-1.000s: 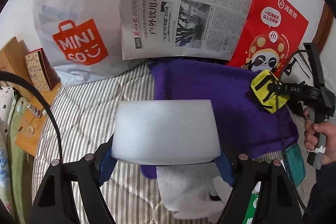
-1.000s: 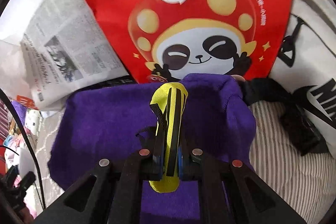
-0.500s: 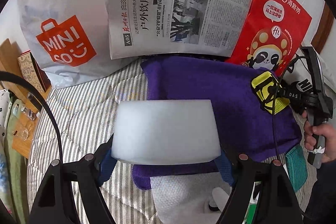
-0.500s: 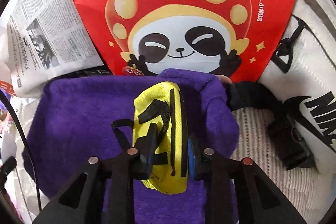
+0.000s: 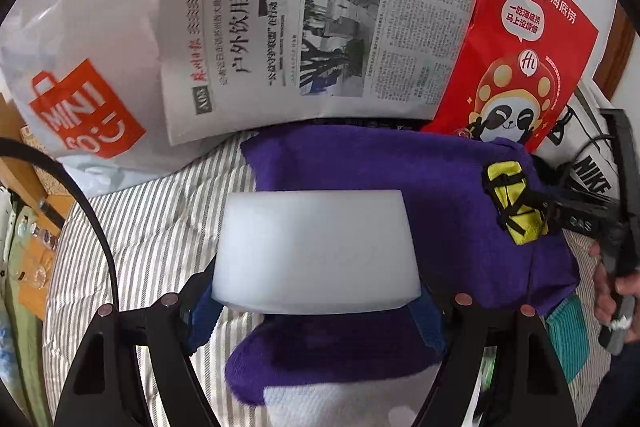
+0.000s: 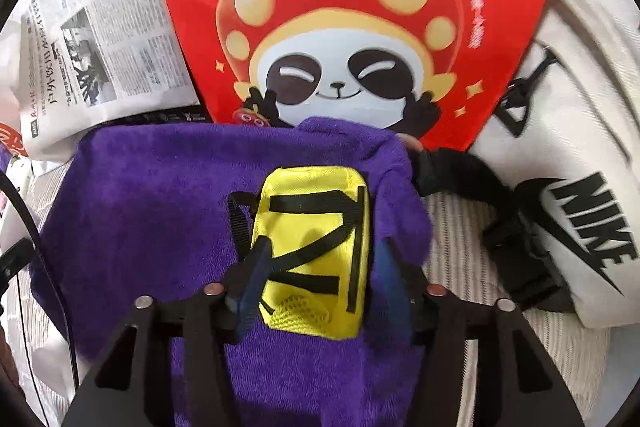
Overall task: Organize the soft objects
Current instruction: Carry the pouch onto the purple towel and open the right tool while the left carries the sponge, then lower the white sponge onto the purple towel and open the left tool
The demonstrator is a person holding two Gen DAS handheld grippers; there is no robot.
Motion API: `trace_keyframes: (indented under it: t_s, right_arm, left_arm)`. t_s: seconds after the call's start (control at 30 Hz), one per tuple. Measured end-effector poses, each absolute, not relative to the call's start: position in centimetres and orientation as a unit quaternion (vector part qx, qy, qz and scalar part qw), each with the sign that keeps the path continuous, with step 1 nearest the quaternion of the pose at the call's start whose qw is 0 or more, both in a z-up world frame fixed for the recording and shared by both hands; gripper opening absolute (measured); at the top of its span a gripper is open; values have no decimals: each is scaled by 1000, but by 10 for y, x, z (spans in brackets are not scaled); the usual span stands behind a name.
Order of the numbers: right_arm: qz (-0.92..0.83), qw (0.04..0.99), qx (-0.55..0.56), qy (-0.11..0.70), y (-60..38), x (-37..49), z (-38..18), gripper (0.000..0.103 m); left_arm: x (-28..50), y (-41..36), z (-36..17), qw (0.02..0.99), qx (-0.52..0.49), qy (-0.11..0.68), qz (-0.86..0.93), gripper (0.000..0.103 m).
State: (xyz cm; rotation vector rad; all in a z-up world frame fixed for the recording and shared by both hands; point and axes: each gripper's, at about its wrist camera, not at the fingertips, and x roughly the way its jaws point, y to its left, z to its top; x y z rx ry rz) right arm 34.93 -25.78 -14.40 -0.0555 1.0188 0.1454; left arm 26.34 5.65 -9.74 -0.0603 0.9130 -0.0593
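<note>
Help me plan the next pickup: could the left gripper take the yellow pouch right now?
Probably not. The left gripper is full, its jaws clamped on the white foam block. The right gripper also straddles the yellow pouch on the purple towel, jaws spread, blocking that side.

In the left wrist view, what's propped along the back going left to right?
White Miniso bag → newspaper → red panda paper bag → white Nike bag.
</note>
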Motion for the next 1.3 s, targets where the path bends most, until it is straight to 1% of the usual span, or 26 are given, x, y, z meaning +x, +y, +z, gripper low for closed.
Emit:
trace_keyframes:
  t_s: [0.17,0.27,0.3,0.63,0.77,1.1,1.17,1.23,1.3]
  right_arm:
    - [64,883,-25,464,-264,322,-122,61]
    - [72,889,-19,453,-267,303,-110,68]
    - [70,891,-17,449,-272,297,-108,68]
    - [62,888,5,456,-300,270,-97,68]
    - [64,885,11,460,-300,269,-103,68]
    - [54,881,16,470,-309,260,-104,68]
    - [54,881,21,469,-312,257,-102,68]
    - [55,882,24,467,-314,253,-100,68]
    - [55,884,23,465,-315,248,-97,68]
  left_arm:
    - [285,41,-104,896,-11,442,-30,79]
    - [304,35,-110,897,-17,441,-27,79]
    - [310,33,-113,897,-19,441,-24,79]
    - [351,18,-142,874,6,486,-2,79]
    - [357,6,-149,867,34,497,4,79]
    - [369,-7,-157,852,48,522,7,81]
    - [375,-10,-158,847,44,530,3,84]
    - [377,-8,-158,841,43,540,-10,92]
    - [374,-12,-162,833,42,551,-20,98]
